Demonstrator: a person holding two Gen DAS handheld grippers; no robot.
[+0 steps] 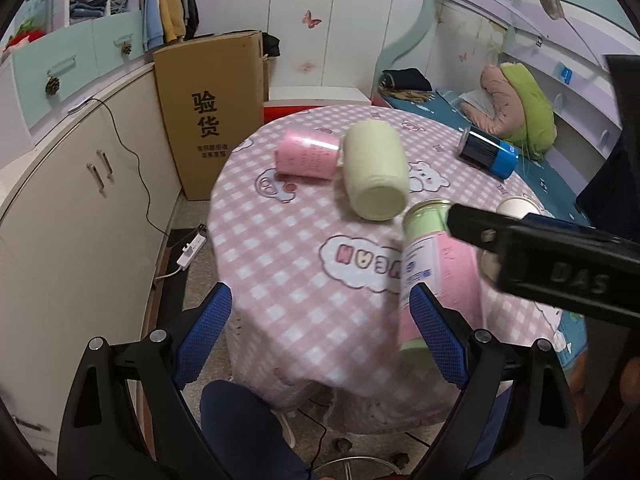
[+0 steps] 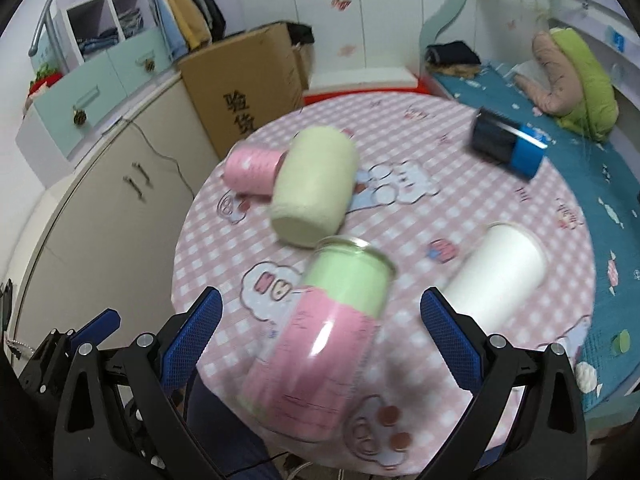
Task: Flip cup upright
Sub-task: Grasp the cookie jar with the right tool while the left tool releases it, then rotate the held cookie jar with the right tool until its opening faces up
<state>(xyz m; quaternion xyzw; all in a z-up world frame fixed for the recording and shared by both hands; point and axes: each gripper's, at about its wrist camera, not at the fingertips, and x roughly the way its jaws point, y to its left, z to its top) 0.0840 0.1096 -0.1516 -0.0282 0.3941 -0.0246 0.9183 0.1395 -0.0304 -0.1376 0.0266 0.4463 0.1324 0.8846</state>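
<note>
right gripper (image 2: 320, 344): jaws wide apart, blue pads either side of the near can, not touching it
pink-green can (image 2: 320, 336): lying on its side, near centre, blurred
pale yellow cup (image 2: 314, 188): on its side, just beyond the can
pink cup (image 2: 252, 174): on its side, far left, probably touching the yellow one
white cup (image 2: 500, 268): on its side, right
blue-black can (image 2: 506, 148): on its side, far right
table (image 2: 460, 216): round, pink check cloth

Round table (image 2: 460, 216) w/ pink check cloth: 5 cups (image 2: 316, 188) lying on sides.
</note>
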